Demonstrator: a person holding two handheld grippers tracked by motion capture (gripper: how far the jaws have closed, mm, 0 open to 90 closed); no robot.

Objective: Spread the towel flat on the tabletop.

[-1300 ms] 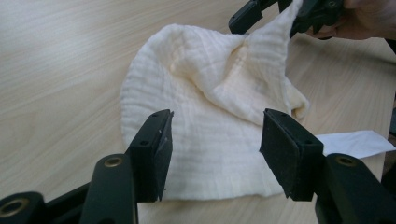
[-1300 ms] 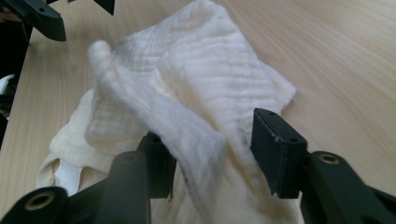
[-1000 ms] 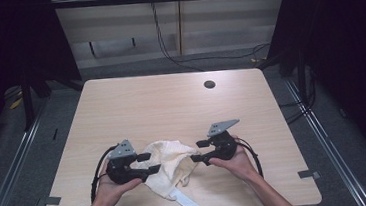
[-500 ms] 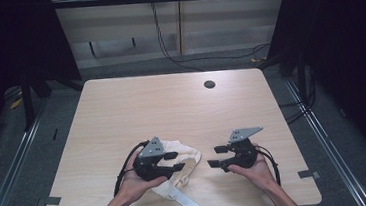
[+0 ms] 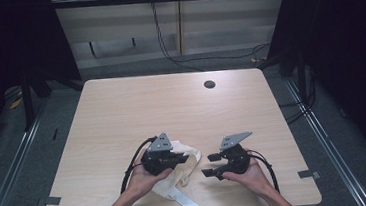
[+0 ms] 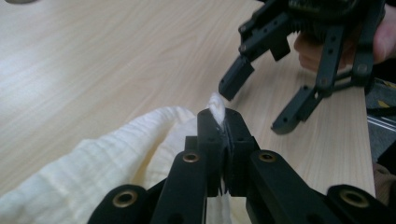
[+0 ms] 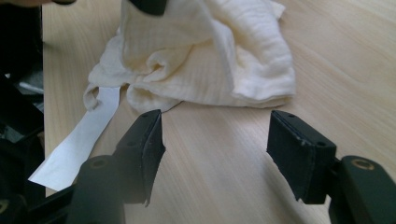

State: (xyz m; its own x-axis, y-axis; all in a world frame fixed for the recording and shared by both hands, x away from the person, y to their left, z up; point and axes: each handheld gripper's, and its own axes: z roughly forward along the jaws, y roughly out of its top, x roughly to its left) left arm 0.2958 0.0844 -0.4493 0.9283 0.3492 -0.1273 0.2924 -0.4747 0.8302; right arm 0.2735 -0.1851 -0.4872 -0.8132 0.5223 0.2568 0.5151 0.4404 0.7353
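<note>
**Cloth pinched on one side, other side still to grab**

We have one cream cloth [image 5: 179, 171] lying bunched up in the lower middle of the picture, on the tabletop [image 5: 121, 113]. Our left tongs [image 6: 223, 135] have just been closing, and now they pinch a corner of the cloth tight between them. Our right tongs [image 7: 212, 140] stand wide open with nothing in them, just beside the cloth, at the lower right of it in the high view. So we think the folding is only begun: one grip is made, the other grip and the fold itself are left to do.

We count one cloth, one white strip [image 5: 187, 203] sticking out from under it, two tongs, and one small dark hole [image 5: 209, 84] in the tabletop at the upper right.
</note>
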